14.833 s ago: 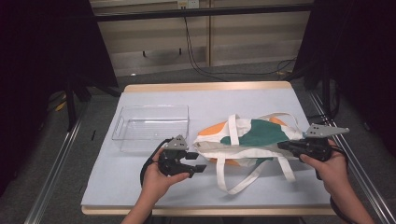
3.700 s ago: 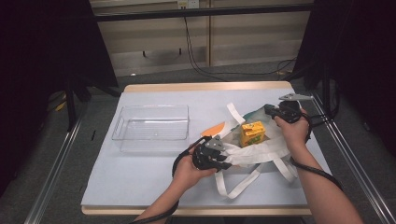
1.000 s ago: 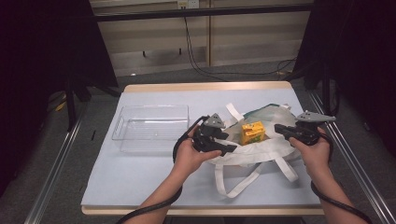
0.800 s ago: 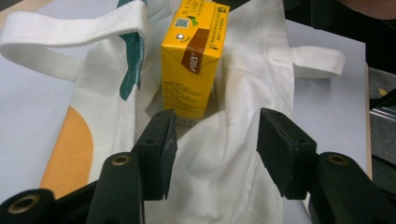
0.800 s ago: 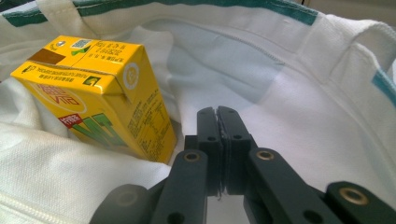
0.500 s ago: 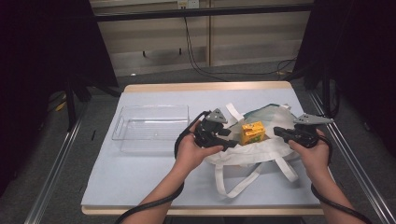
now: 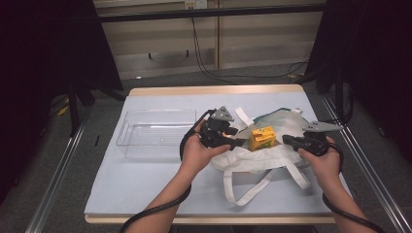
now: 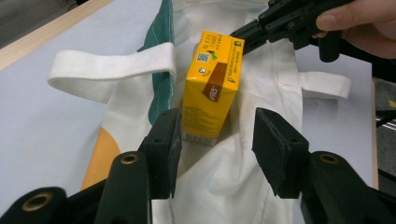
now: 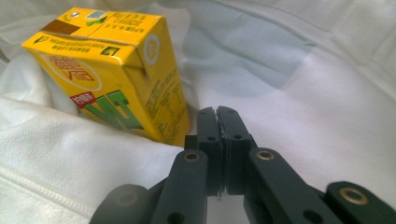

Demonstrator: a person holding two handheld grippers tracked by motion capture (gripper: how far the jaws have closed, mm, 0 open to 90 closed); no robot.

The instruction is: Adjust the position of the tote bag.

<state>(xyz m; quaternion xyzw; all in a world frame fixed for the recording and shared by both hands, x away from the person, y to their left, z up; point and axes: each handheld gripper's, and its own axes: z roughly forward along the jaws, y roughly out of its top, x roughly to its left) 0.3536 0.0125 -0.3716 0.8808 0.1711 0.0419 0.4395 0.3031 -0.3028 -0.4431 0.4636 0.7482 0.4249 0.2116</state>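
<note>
A table (image 7: 145, 189) with a pale blue top carried a clear plastic bin (image 7: 158, 133) at its left and a white tote bag (image 7: 257, 158) at its right, straps trailing toward the person. A yellow drink carton (image 7: 262, 138) stood upright on the bag's cloth — between the two grippers. The left gripper (image 8: 215, 140) had its jaws apart, just short of the carton's base. The right gripper (image 9: 217, 140) had its jaws pressed together beside the carton; whether they pinched cloth could not be told.

Each black hand-held gripper (image 7: 241, 142) carries brass-ringed screws, a grey plate, a cable
</note>
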